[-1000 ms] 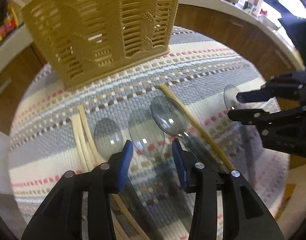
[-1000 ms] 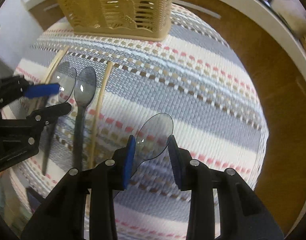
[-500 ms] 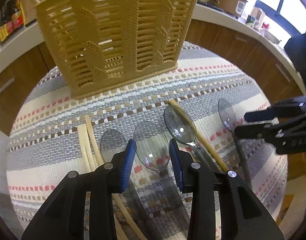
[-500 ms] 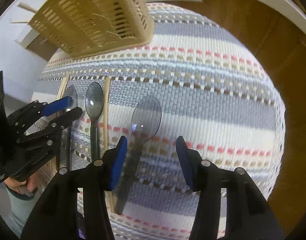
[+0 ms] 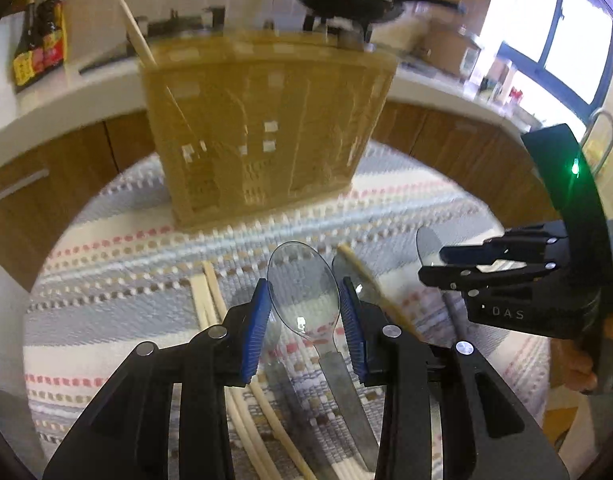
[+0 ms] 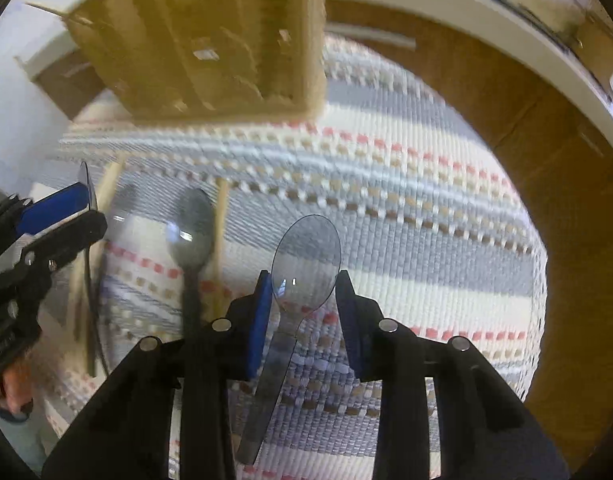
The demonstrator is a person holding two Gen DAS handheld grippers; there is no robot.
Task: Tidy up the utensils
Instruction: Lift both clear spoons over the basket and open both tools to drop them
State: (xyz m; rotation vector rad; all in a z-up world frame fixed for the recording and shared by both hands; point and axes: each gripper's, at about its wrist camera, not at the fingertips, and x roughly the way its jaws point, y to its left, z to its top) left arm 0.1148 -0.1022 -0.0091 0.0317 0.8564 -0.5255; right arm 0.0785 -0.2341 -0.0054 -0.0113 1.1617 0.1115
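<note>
My left gripper [image 5: 304,316] pinches a clear plastic spoon [image 5: 302,300] by its bowl at lower centre. Pale chopsticks [image 5: 210,304] lie on the striped mat [image 5: 126,280] lower left. The tan slotted basket [image 5: 266,128] stands upper centre. My right gripper [image 5: 430,264] sits at right, over another spoon [image 5: 426,240].

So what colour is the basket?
The basket is tan-yellow plastic lattice, blurred here; the left wrist view shows it best.

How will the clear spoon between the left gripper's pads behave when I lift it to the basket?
The clear spoon looks like thin see-through plastic, so probably very light. The left gripper pinches it across the glossy bowl edges, so it may slip or pivot, handle swinging. The thin bowl might flex if squeezed harder.
</note>
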